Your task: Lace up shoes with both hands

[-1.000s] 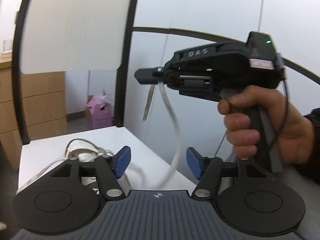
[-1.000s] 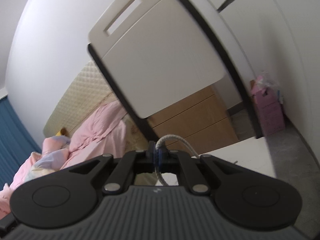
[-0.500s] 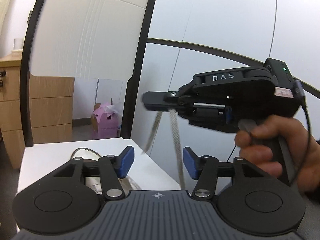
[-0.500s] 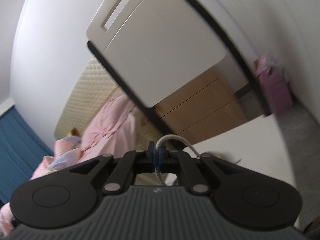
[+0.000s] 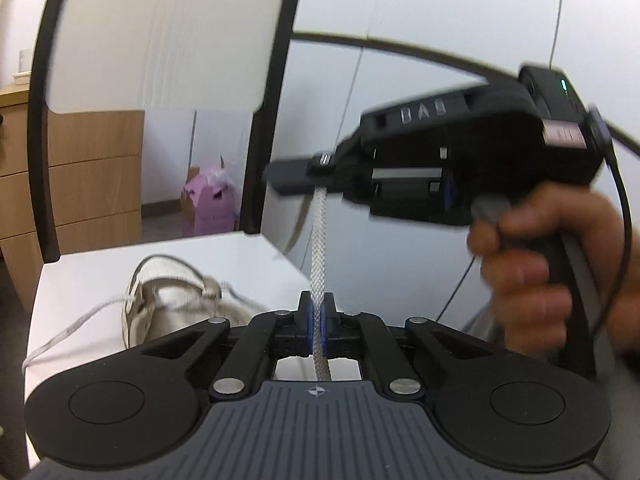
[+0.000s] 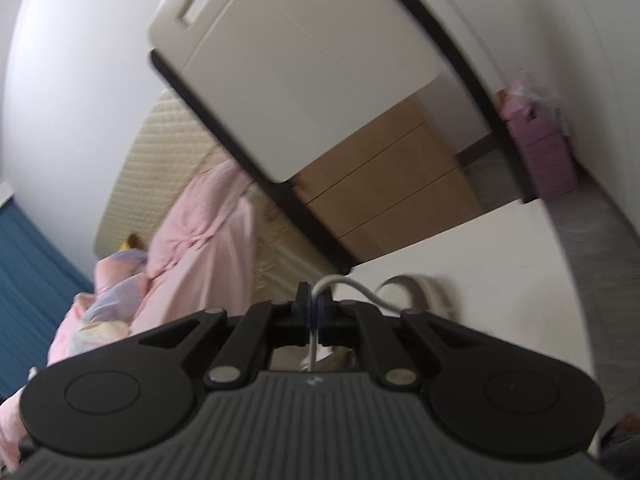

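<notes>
A beige shoe lies on the white chair seat. From it a white braided shoelace runs straight up. My left gripper has its jaws closing on this lace, and the blue pads press it from both sides. Higher up, my right gripper is shut on the same lace, carried by a hand at the right. In the right wrist view the right gripper pinches the lace, which loops toward the shoe. A second lace end trails off to the left.
The white chair back with its black frame rises behind the seat. A wooden drawer unit and a pink box stand on the floor beyond. Pink bedding lies at the left in the right wrist view.
My left gripper went from wide open to shut on the lace hanging below the right gripper. The right gripper stayed shut on the lace, and the shoe has come further into view.
</notes>
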Action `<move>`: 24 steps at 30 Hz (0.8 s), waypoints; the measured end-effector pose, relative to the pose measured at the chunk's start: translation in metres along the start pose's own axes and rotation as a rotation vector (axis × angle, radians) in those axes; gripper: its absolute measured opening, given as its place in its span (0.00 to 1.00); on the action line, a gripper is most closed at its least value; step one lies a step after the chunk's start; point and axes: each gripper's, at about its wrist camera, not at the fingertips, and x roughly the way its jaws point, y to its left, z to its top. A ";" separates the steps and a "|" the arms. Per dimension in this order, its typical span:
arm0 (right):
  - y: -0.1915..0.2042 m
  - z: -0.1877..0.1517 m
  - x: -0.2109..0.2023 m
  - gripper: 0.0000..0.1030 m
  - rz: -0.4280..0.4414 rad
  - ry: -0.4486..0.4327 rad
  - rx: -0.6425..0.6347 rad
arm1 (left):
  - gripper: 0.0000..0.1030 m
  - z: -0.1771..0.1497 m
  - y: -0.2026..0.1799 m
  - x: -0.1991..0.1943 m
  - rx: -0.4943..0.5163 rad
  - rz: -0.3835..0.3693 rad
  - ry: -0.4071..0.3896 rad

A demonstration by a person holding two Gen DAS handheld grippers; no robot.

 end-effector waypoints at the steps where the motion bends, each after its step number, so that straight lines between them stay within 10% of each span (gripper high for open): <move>1: -0.003 0.003 -0.002 0.04 -0.011 -0.012 0.007 | 0.04 -0.001 0.000 -0.001 0.006 -0.002 0.013; 12: -0.024 0.022 -0.031 0.03 -0.067 -0.168 0.043 | 0.06 -0.012 -0.006 -0.006 0.050 -0.002 0.065; 17: -0.010 0.014 -0.024 0.03 -0.068 -0.130 -0.035 | 0.51 -0.006 -0.004 -0.011 0.011 0.011 0.024; 24: 0.007 -0.007 -0.002 0.03 -0.008 -0.011 -0.072 | 0.51 0.001 0.000 -0.024 -0.029 0.063 -0.089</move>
